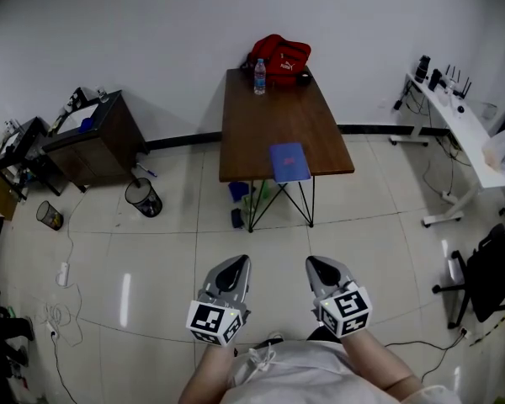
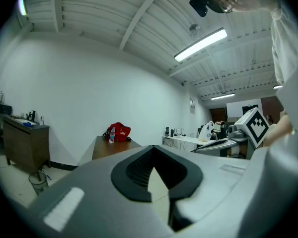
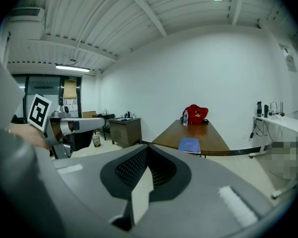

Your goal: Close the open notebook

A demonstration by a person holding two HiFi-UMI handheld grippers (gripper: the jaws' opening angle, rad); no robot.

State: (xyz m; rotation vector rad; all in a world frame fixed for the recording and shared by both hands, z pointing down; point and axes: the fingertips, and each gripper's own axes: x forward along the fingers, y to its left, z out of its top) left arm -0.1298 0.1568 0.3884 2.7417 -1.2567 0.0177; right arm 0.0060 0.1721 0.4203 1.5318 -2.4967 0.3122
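A blue-covered notebook [image 1: 289, 162] lies flat near the front edge of a brown table [image 1: 252, 124], far ahead of me across the tiled floor. In the right gripper view the notebook [image 3: 189, 145] shows small at the table's near end, blue cover up. My left gripper [image 1: 236, 264] and right gripper [image 1: 320, 266] are held side by side close to my body, well short of the table. Both have their jaws together with nothing between them. The left gripper [image 2: 156, 177] points level. The right gripper [image 3: 144, 178] points slightly down toward the table.
A red bag [image 1: 279, 57] and a water bottle [image 1: 259, 76] stand at the table's far end. A dark cabinet [image 1: 93, 137] and two bins [image 1: 143, 198] are at the left. A white desk [image 1: 459, 129] and an office chair [image 1: 488, 272] are at the right.
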